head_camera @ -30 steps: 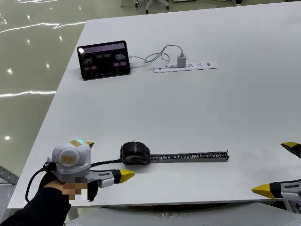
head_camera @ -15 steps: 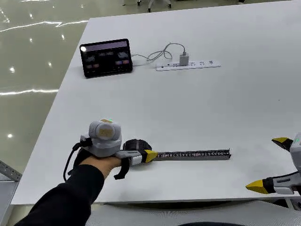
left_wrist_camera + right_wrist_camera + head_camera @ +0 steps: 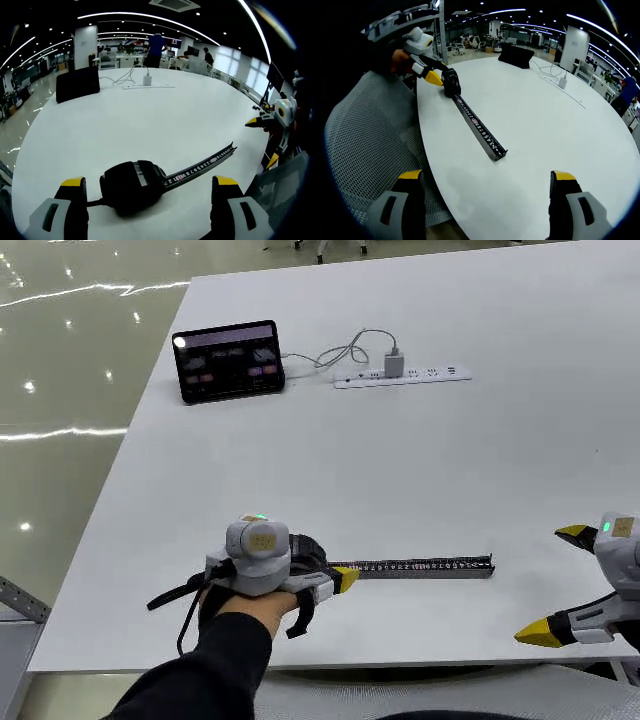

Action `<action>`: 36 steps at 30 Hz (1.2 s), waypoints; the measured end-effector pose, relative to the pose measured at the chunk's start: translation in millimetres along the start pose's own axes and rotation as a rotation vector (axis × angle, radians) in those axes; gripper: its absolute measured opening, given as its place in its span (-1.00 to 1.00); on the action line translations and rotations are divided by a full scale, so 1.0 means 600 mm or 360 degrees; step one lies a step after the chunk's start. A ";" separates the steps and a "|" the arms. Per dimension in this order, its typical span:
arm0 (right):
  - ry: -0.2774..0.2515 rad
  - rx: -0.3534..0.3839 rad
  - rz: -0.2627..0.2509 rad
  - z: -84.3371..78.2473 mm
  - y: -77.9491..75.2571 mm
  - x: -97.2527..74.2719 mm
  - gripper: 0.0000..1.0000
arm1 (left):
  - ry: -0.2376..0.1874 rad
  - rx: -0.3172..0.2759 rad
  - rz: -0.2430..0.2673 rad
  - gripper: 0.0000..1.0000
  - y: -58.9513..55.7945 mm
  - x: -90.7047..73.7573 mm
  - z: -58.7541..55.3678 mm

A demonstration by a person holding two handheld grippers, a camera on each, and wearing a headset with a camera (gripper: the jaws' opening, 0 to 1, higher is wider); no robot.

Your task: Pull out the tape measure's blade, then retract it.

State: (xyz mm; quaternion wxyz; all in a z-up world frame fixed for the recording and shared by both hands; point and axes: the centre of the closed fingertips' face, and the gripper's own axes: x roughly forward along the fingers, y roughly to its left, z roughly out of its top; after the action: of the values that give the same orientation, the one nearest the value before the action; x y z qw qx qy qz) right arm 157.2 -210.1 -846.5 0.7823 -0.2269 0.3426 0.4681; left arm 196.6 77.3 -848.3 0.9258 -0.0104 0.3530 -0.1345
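A black tape measure case [image 3: 132, 185] lies on the white table [image 3: 420, 470] with its blade [image 3: 420, 567] pulled out to the right, flat on the surface. My left gripper [image 3: 149, 182] is open, its yellow-tipped jaws standing either side of the case with gaps showing. In the head view the left gripper [image 3: 330, 575] covers most of the case [image 3: 308, 550]. My right gripper [image 3: 558, 583] is open near the table's front right edge, apart from the blade's end hook [image 3: 497, 152], which lies ahead of its jaws [image 3: 486, 176].
A dark tablet [image 3: 228, 362] stands at the back left. Beside it lies a white power strip [image 3: 405, 378] with a charger and cable. A grey mesh chair [image 3: 365, 150] sits close to the table's front edge.
My left gripper has moved right, from behind the case to around it. The right gripper has risen and come slightly left. The tape has not moved.
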 end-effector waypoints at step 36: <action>0.0475 -0.0628 0.0494 0.000 -0.020 0.118 -0.24 | -0.0052 0.0018 0.0037 1.00 0.017 0.023 0.000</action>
State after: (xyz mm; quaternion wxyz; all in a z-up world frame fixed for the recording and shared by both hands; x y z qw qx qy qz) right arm 191.2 -174.9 -899.4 0.5828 -0.3860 0.3869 0.6014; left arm 209.2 83.4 -858.3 0.9331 -0.0032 0.3370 -0.1257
